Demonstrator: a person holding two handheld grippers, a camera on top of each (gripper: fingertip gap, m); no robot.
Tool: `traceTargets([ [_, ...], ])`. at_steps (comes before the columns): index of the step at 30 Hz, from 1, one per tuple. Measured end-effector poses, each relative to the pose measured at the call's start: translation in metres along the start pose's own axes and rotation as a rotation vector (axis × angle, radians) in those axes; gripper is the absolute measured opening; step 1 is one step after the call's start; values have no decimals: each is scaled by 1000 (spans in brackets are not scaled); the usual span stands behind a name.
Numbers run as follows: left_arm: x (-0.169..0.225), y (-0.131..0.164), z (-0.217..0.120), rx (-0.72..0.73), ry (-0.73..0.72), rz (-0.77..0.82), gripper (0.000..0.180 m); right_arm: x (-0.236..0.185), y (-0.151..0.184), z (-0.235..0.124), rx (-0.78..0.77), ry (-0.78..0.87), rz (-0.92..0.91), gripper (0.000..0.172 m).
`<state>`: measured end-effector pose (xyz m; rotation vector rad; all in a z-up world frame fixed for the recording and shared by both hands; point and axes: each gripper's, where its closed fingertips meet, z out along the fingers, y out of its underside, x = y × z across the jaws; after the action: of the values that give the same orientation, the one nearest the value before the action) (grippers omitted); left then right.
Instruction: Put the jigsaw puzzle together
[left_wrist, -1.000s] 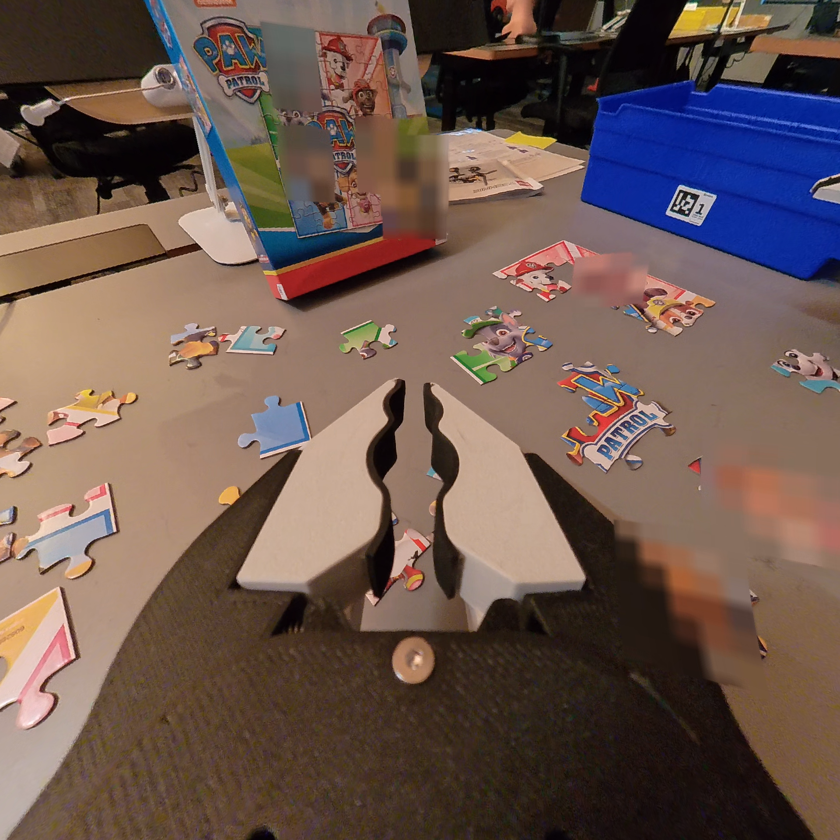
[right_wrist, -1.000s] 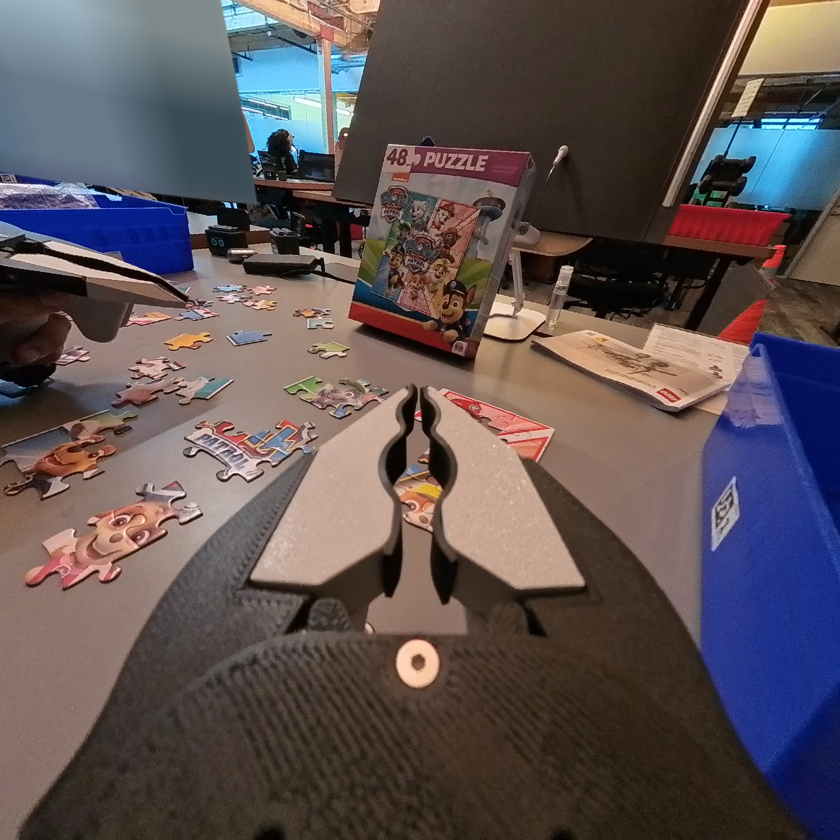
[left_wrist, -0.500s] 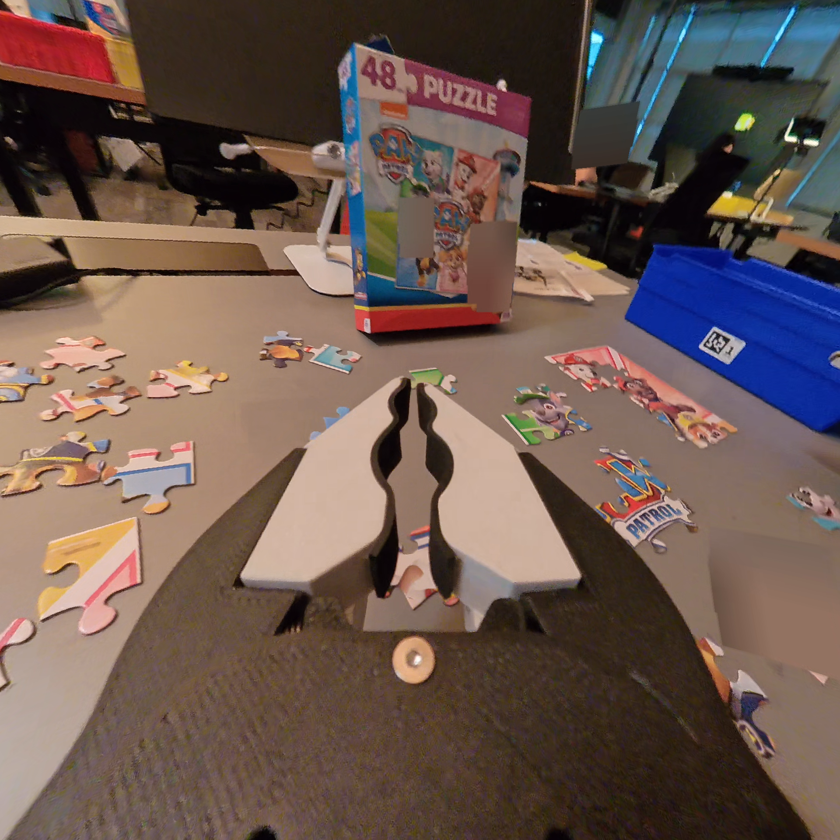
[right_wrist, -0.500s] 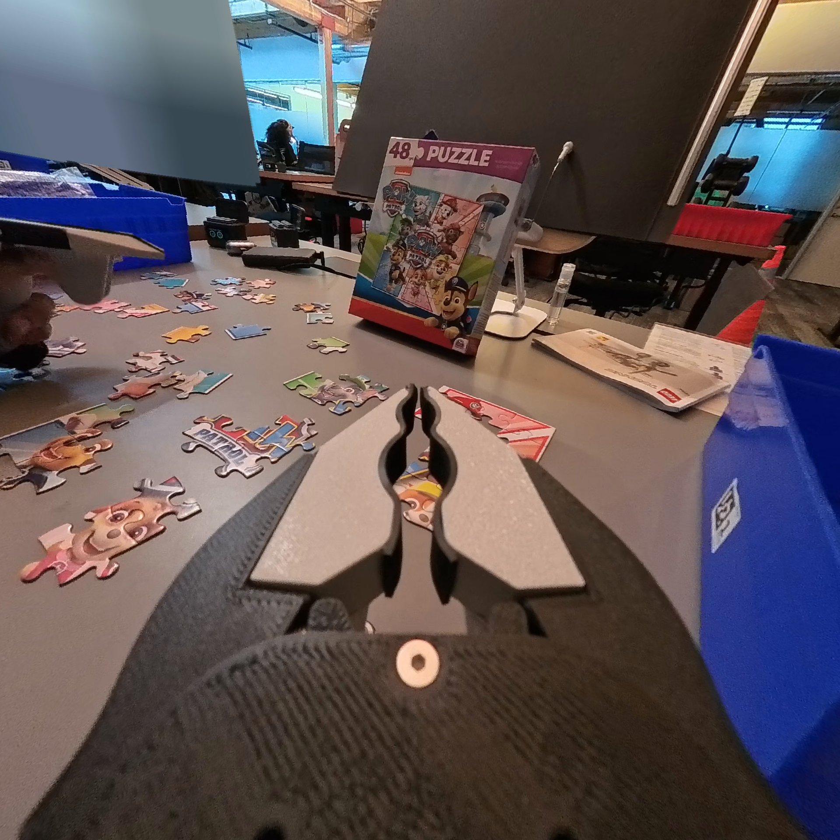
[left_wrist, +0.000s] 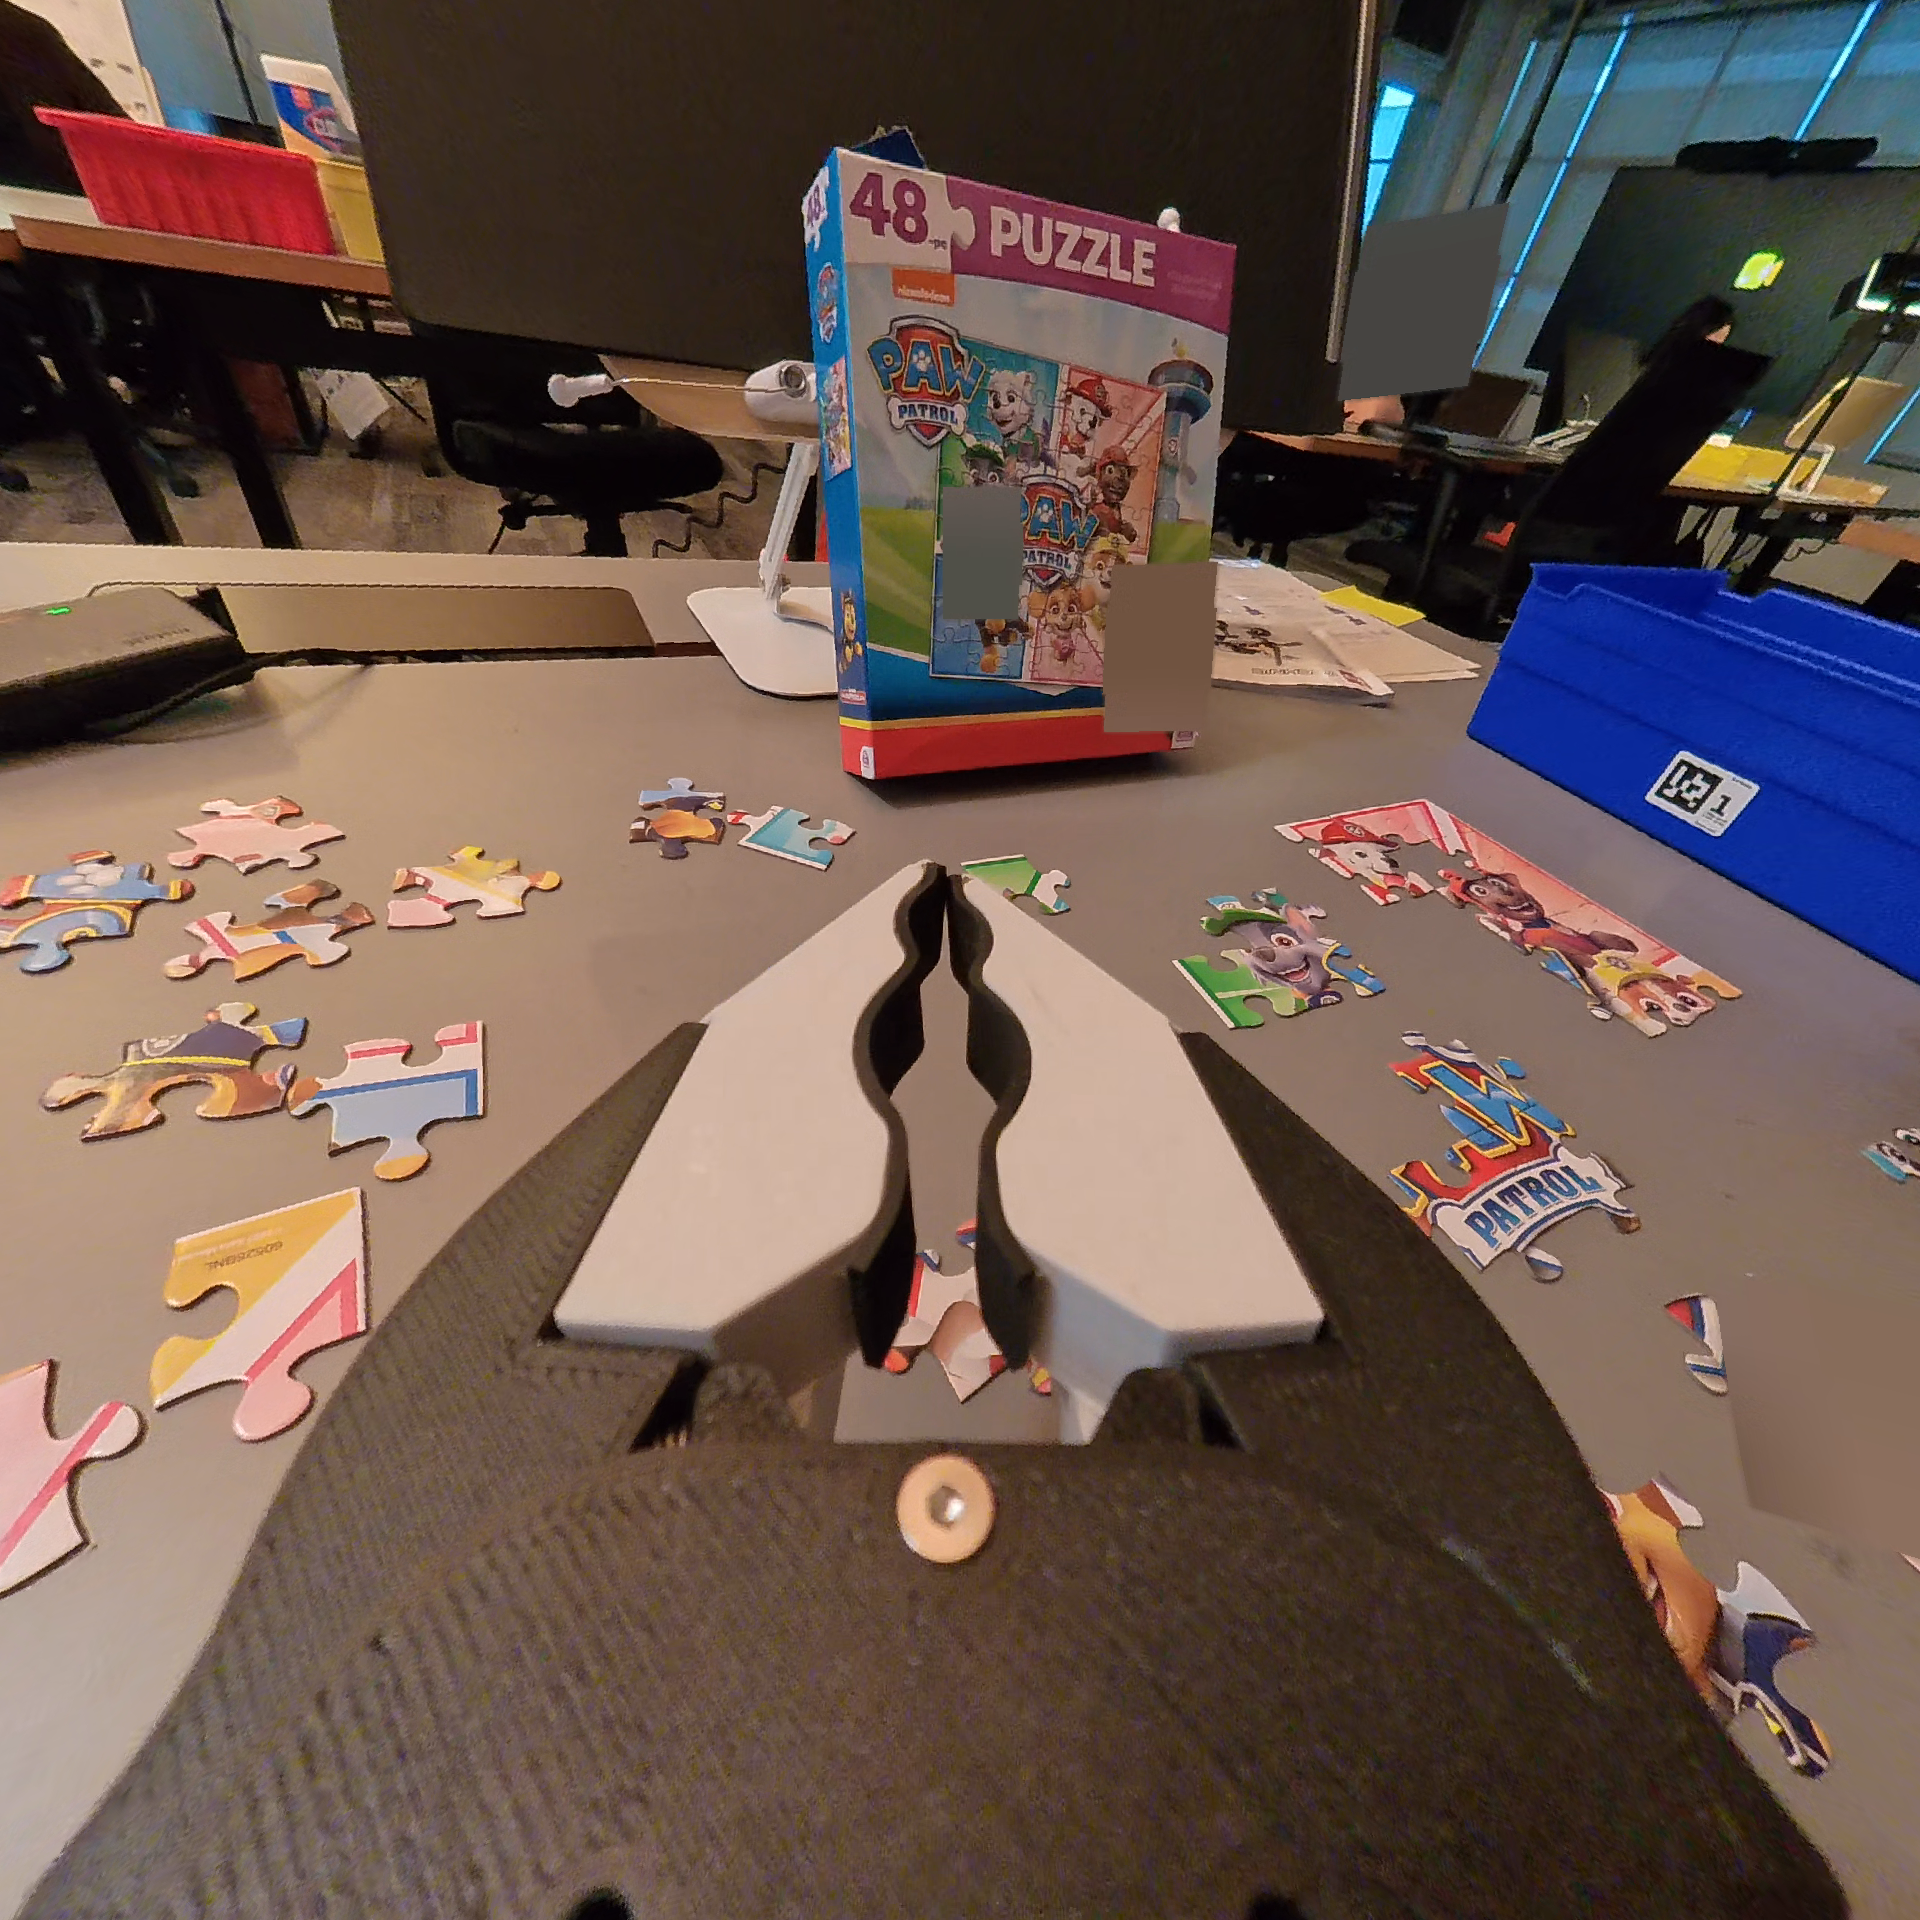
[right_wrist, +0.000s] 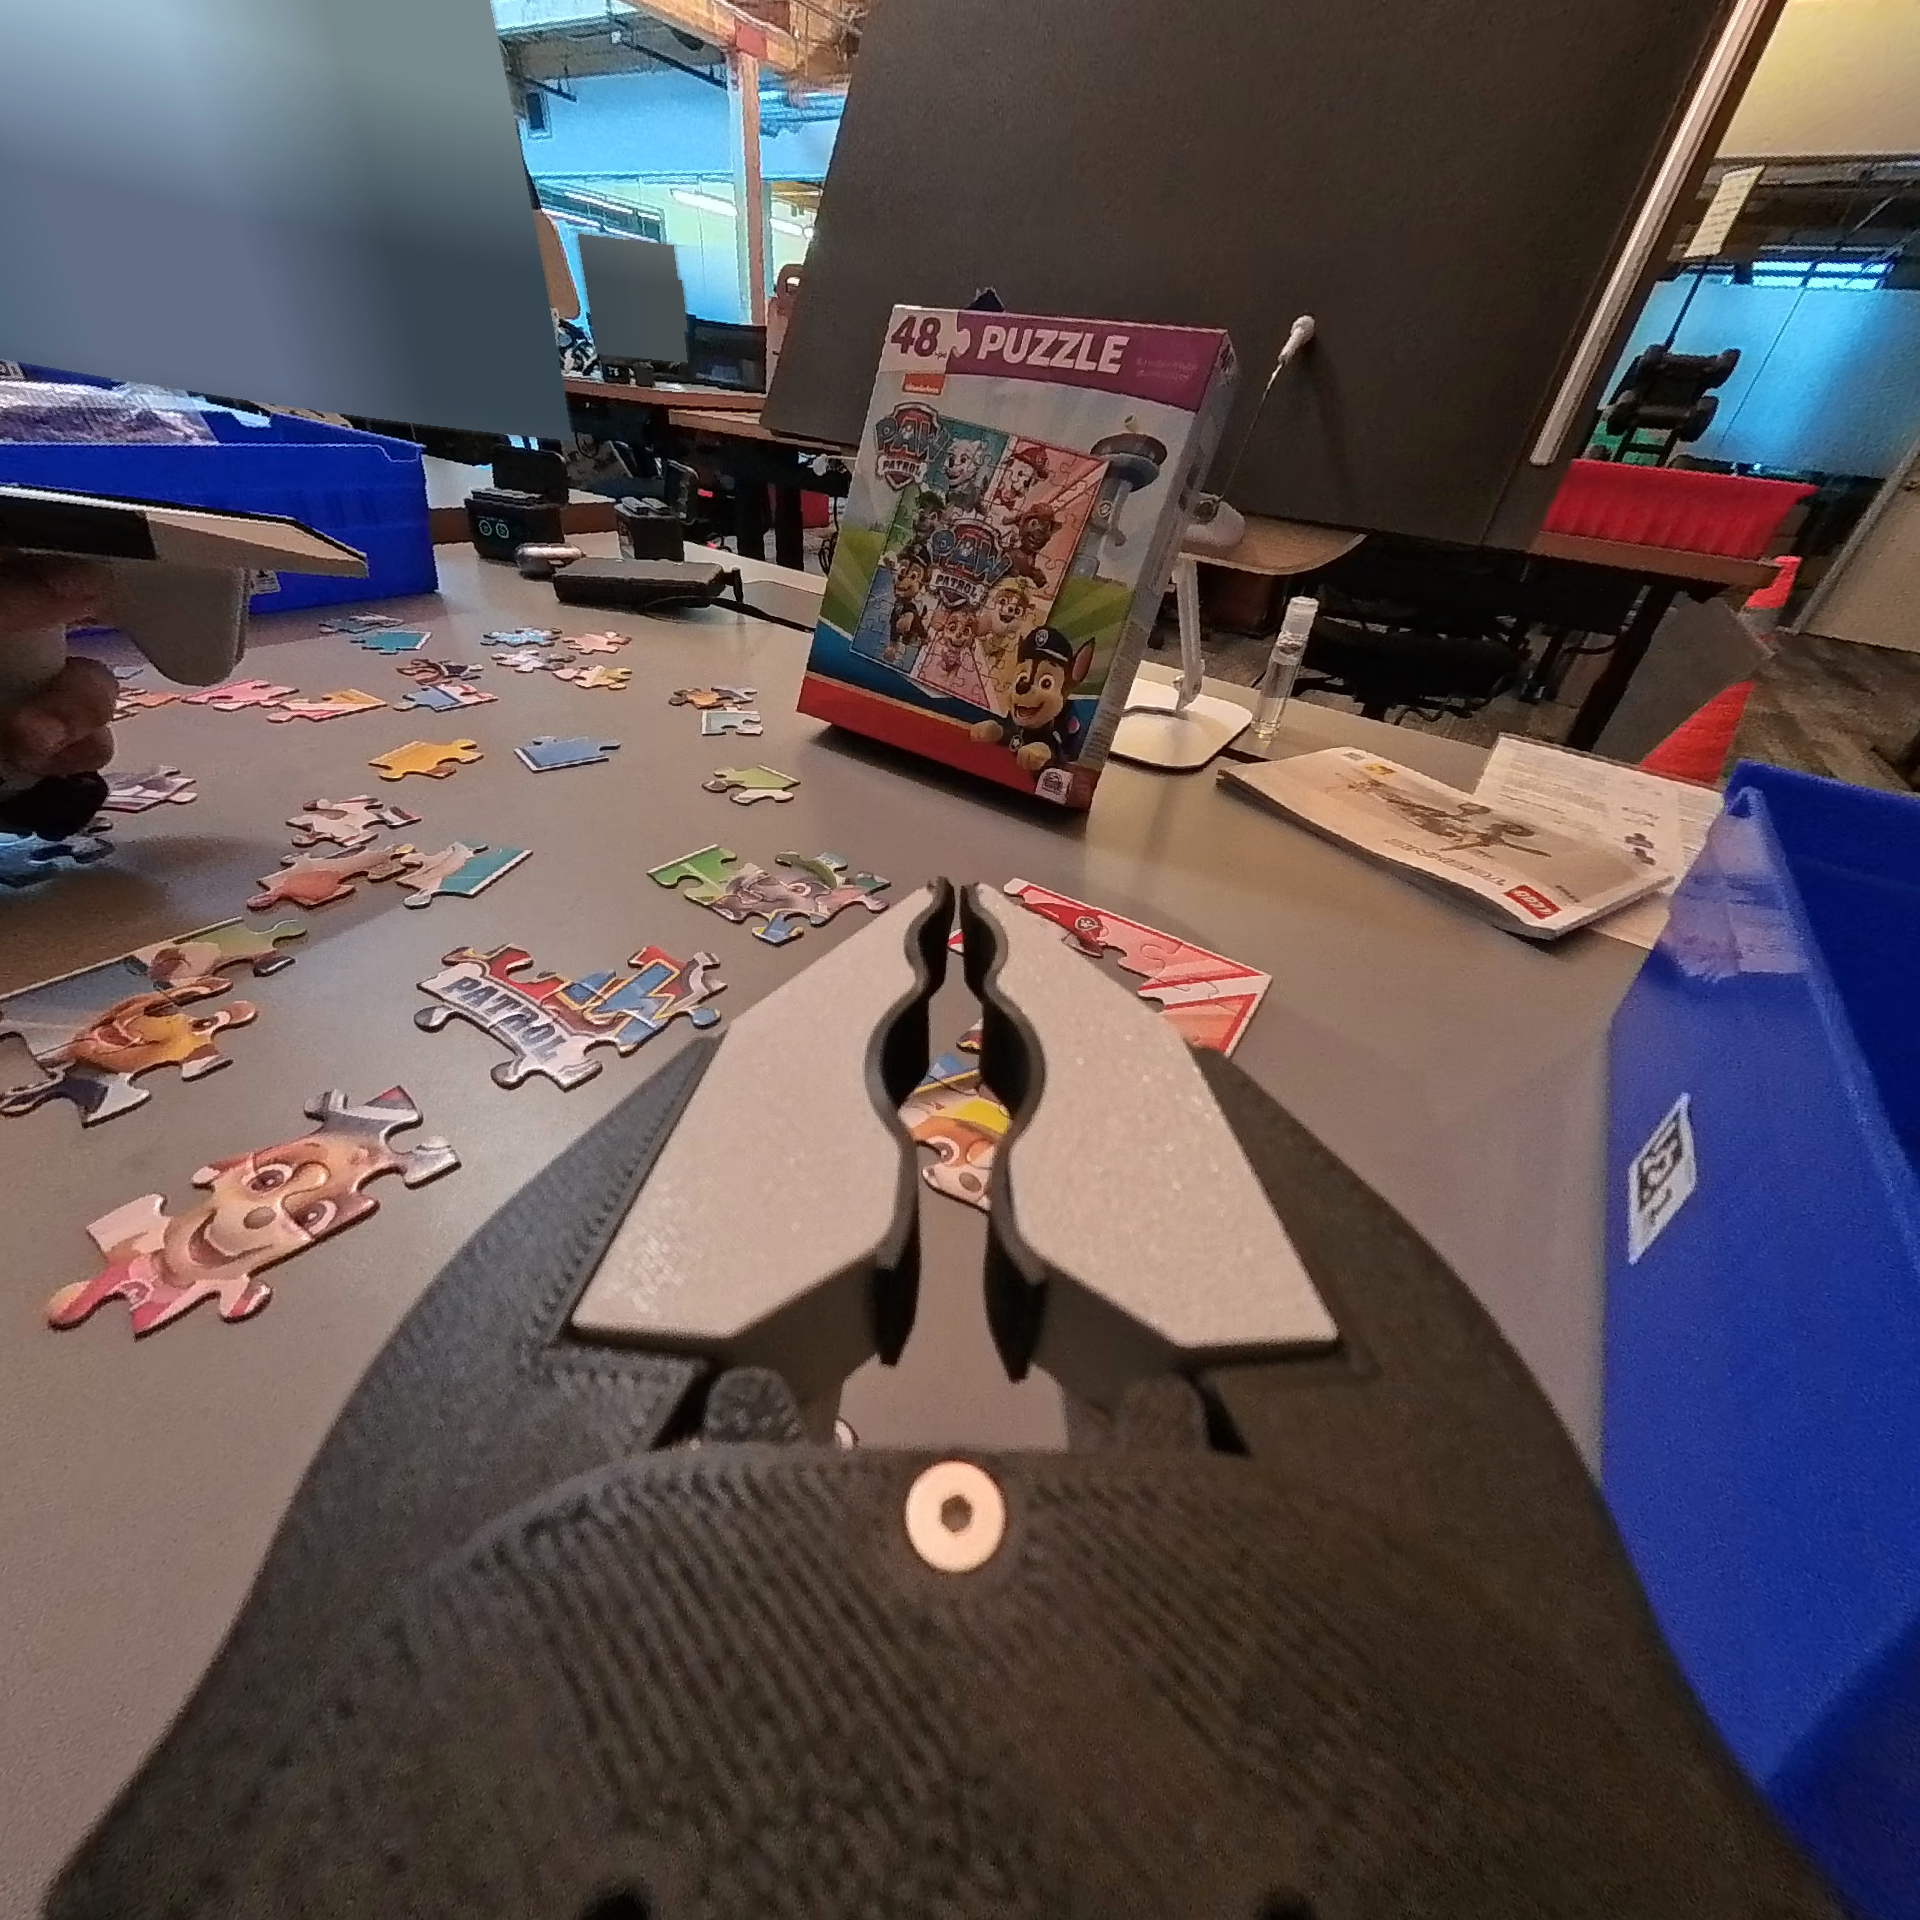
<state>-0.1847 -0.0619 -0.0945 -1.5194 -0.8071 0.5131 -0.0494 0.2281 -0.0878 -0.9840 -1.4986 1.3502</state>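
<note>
Only right wrist view shows left gripper (right_wrist: 353, 566).

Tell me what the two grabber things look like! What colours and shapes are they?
Each has two light grey wedge fingers with wavy black inner pads, set in a black ribbed body with a round silver bolt. The left gripper and right gripper look alike; the right's fingers look slightly speckled. No cables or sleeves show.
</note>
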Motion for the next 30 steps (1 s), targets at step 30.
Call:
traceTargets([
  [30, -42, -22, -20, 134, -267, -17, 0, 0, 0, 1, -3, -2, -1, 0],
])
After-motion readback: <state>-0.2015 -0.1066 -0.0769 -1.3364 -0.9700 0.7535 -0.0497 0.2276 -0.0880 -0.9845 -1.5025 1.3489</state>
